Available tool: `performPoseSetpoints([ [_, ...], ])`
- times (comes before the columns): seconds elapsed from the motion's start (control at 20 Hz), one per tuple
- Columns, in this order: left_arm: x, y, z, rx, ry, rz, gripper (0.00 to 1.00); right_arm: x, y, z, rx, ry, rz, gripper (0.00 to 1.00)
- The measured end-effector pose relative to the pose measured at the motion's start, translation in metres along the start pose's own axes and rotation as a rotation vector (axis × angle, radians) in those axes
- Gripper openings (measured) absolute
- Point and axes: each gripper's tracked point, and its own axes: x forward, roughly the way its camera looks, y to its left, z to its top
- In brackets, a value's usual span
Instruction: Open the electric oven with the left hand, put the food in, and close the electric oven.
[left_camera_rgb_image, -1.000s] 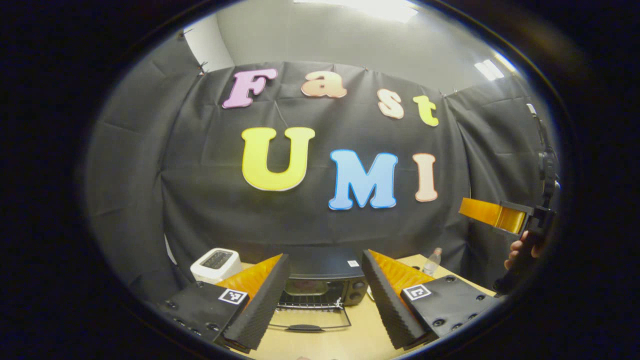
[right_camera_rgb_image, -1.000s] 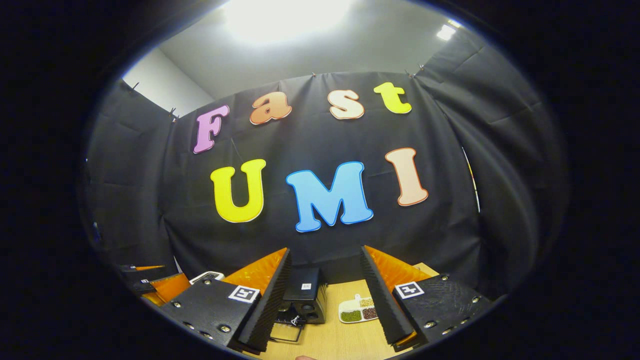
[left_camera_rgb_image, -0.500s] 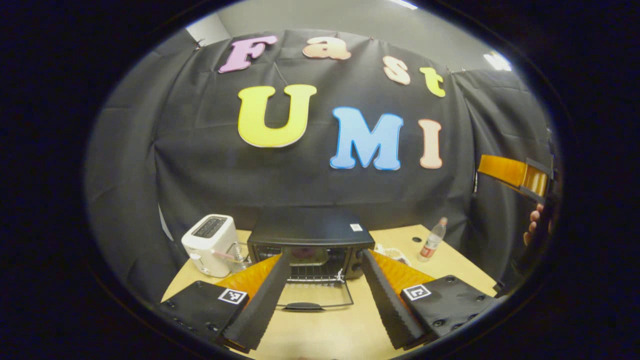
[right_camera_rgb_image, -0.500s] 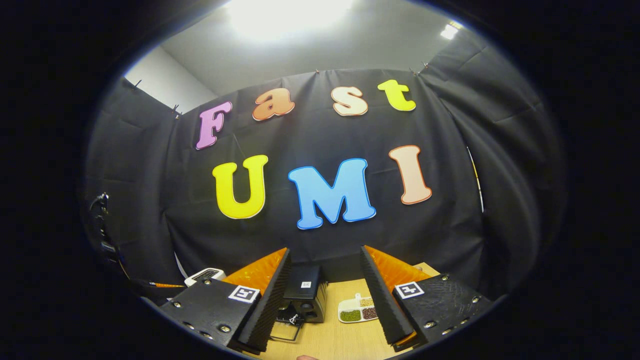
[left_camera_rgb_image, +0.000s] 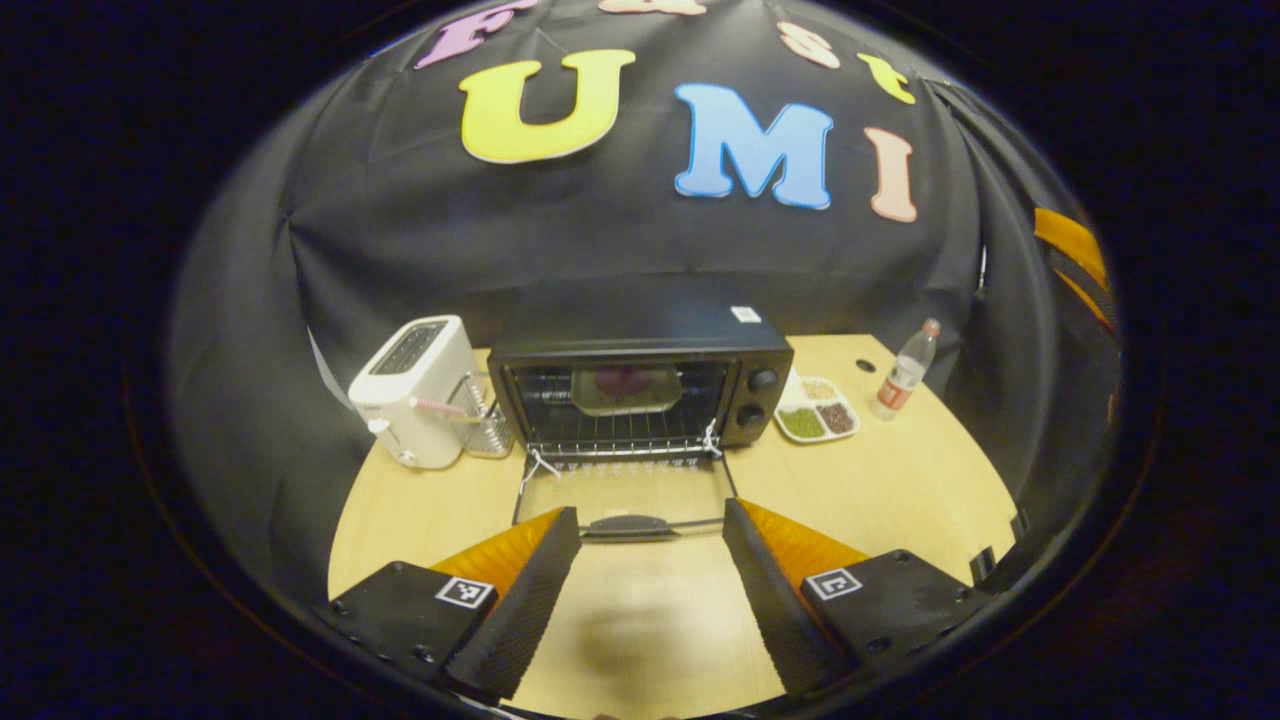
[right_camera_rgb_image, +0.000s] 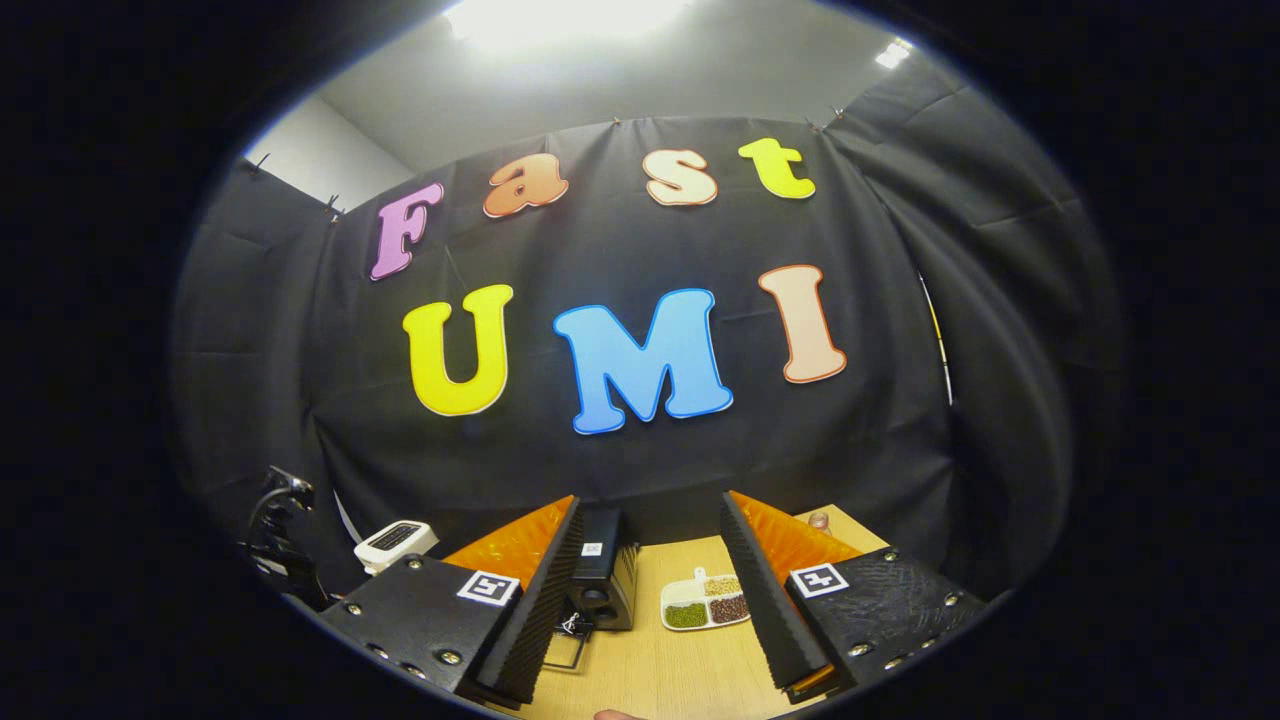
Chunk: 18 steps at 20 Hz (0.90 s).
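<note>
The black electric oven stands at the back of the table with its glass door folded down flat. Inside, on the rack, lies a pale tray with something purplish on it. My left gripper hovers open above the table, just in front of the door's handle, with nothing between its fingers. In the right gripper view, my right gripper is open and empty, held high and facing the wall. Low between its fingers the oven shows from its right side.
A white toaster stands left of the oven. Right of it lie a divided dish of beans and a small water bottle. The wooden table lies bare in front, with a cable hole near the bottle.
The left gripper view has tipped downward, so the whole oven, its open door and the table now show. The right gripper has shifted only slightly.
</note>
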Motion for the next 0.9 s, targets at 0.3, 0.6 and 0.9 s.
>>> performPoseSetpoints([
  [0.3, 0.046, 0.01, -0.066, 0.021, 0.249, -0.016, 0.97, 0.0, -0.013, -0.012, -0.005, 0.029, -0.047, 0.83],
  [0.6, 0.091, 0.018, -0.103, 0.015, 0.397, -0.026, 0.98, -0.005, -0.032, -0.024, -0.017, 0.063, -0.103, 0.83],
  [0.9, 0.131, 0.022, -0.114, -0.004, 0.474, -0.035, 0.98, -0.005, -0.042, -0.031, -0.026, 0.082, -0.15, 0.83],
])
